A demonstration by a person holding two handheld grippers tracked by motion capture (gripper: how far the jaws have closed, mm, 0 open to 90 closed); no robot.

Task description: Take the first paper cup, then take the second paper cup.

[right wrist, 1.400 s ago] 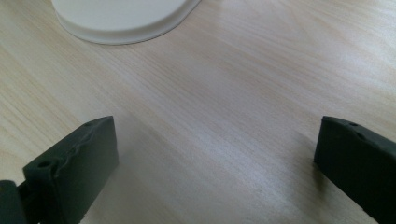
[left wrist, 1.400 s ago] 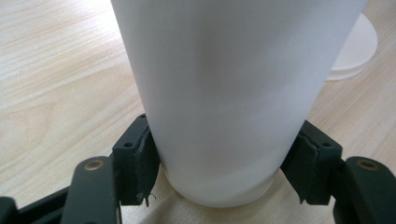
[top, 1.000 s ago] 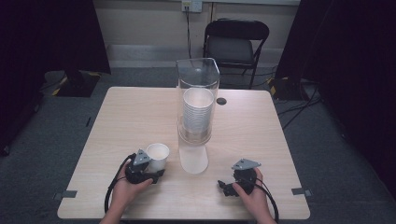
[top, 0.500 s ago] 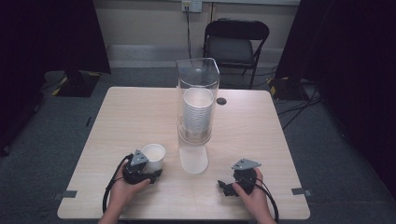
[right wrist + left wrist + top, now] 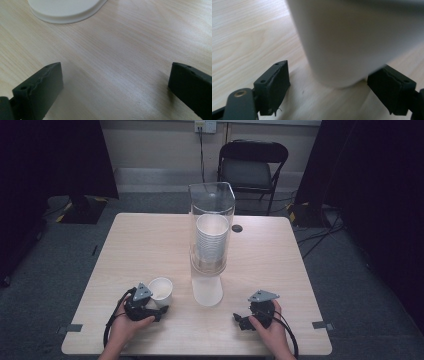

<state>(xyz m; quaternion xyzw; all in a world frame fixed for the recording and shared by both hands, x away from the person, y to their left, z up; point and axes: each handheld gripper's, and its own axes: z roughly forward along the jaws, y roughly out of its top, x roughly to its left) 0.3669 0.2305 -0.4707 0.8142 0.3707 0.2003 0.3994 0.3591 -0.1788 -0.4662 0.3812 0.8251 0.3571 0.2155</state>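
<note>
A white paper cup [image 5: 161, 290] stands upright on the wooden table [image 5: 125, 250], near the front left. My left gripper [image 5: 159, 305] lies just in front of it. In the left gripper view the cup [image 5: 352, 42] sits between the jaws with a clear gap to the left pad [image 5: 278, 82]. The jaws have just been opening, and the gripper [image 5: 333, 71] is open around the cup's foot. My right gripper [image 5: 240, 319] rests at the front right and points left. It stands open [image 5: 116, 68] over bare wood.
A tall clear tube [image 5: 212, 205] holding a stack of white cups [image 5: 211, 242] stands mid-table on a white foot [image 5: 207, 292], whose rim [image 5: 67, 12] is ahead of my right gripper. A dark round spot [image 5: 237, 228] marks the table; a black chair [image 5: 252, 167] stands behind.
The white cup and my left gripper have shifted slightly left and toward the near edge. The right gripper has stayed where it was.
</note>
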